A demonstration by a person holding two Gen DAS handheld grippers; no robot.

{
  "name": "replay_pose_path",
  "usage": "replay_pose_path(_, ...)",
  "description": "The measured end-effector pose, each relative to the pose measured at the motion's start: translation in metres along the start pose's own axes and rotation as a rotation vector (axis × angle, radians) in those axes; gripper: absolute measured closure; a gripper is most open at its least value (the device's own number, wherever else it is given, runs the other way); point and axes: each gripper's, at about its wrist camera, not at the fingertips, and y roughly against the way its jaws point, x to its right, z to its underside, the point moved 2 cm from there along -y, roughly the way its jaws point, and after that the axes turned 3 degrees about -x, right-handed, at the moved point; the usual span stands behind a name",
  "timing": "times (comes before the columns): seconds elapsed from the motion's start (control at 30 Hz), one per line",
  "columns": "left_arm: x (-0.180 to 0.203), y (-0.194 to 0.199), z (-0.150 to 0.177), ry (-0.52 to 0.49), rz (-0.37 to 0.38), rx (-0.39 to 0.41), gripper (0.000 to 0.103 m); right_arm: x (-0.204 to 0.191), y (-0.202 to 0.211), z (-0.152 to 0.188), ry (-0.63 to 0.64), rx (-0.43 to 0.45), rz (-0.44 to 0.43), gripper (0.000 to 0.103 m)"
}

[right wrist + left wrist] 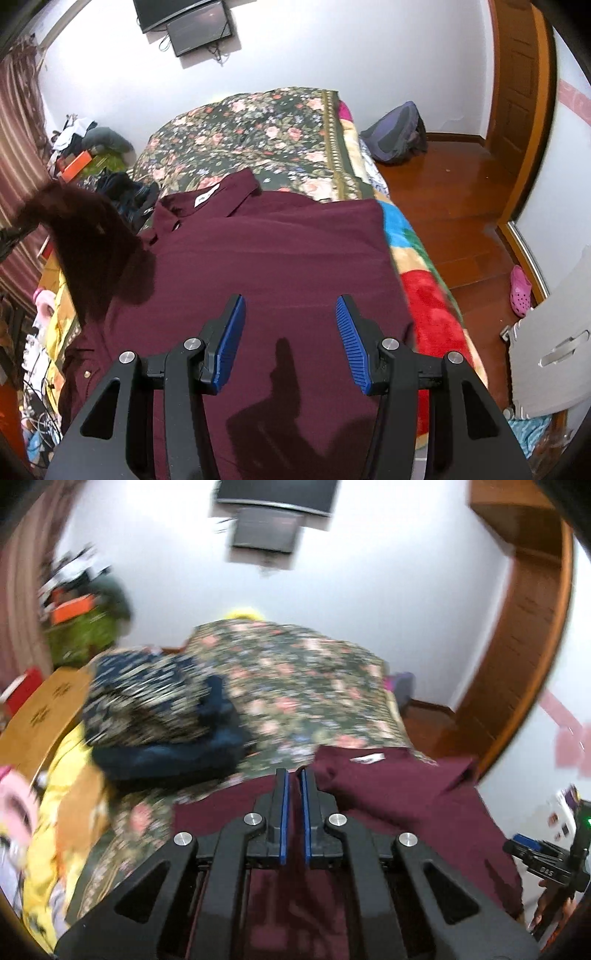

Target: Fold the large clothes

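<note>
While maroon shirt [266, 251] covers floral bed [258, 122] | left gripper [293, 775] clenched on shirt | right gripper [290, 306] released | wood floor [454, 192]

White walls [332, 55] close in a small bedroom. A dark flat screen [181, 13] hangs high on the far wall with a smaller monitor [199, 33] just below it. The floor [454, 184] is glossy reddish wood boards. A wooden door frame [517, 110] stands at the right. A bed with a floral cover [251, 129] fills the middle. Striped maroon curtains [18, 129] hang at the left, beside a cluttered heap [85, 147]. A grey backpack [395, 136] sits on the floor by the bed; a pink clog [521, 291] lies near the right wall
</note>
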Motion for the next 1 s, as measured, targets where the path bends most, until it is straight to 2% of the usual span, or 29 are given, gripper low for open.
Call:
replay_pose_path(0.1,-0.036,-0.002,0.015,0.065,-0.054,-0.028,0.098,-0.009,-0.005,0.001,0.014,-0.019,-0.004,0.056)
replay_pose_path(0.2,-0.063,-0.012,0.041,0.11,-0.125,-0.097,0.098,-0.014,-0.009,0.002,0.019,-0.033,-0.006,0.056)
replay_pose_path(0.33,-0.078,-0.026,0.066,0.079,-0.19,-0.189,0.098,-0.02,-0.011,0.003,0.023,-0.045,-0.007,0.056)
replay_pose_path(0.43,-0.073,-0.026,0.081,0.047,-0.208,-0.22,0.096,-0.022,-0.011,0.004,0.028,-0.049,-0.005,0.056)
replay_pose_path(0.47,-0.07,-0.024,0.083,0.036,-0.204,-0.224,0.092,-0.022,-0.011,0.004,0.028,-0.052,-0.005,0.056)
replay_pose_path(0.53,-0.064,-0.021,0.086,0.011,-0.196,-0.226,0.073,-0.024,-0.011,0.004,0.029,-0.053,-0.005,0.056)
replay_pose_path(0.57,-0.06,-0.019,0.088,-0.006,-0.198,-0.227,0.05,-0.024,-0.012,0.003,0.029,-0.054,-0.007,0.056)
replay_pose_path(0.6,-0.056,-0.015,0.089,-0.017,-0.2,-0.221,0.037,-0.025,-0.012,0.003,0.029,-0.054,-0.008,0.056)
replay_pose_path(0.67,-0.048,-0.012,0.095,-0.049,-0.193,-0.22,0.036,-0.028,-0.014,0.003,0.03,-0.057,-0.012,0.056)
replay_pose_path(0.83,-0.024,-0.022,0.12,-0.135,-0.142,-0.312,0.036,-0.031,-0.021,0.006,0.03,-0.074,-0.023,0.056)
replay_pose_path(0.93,-0.013,-0.035,0.136,-0.216,-0.178,-0.351,0.036,-0.032,-0.023,0.007,0.033,-0.082,-0.03,0.056)
replay_pose_path(1.0,-0.014,-0.043,0.139,-0.245,-0.219,-0.346,0.036,-0.032,-0.023,0.007,0.04,-0.084,-0.03,0.056)
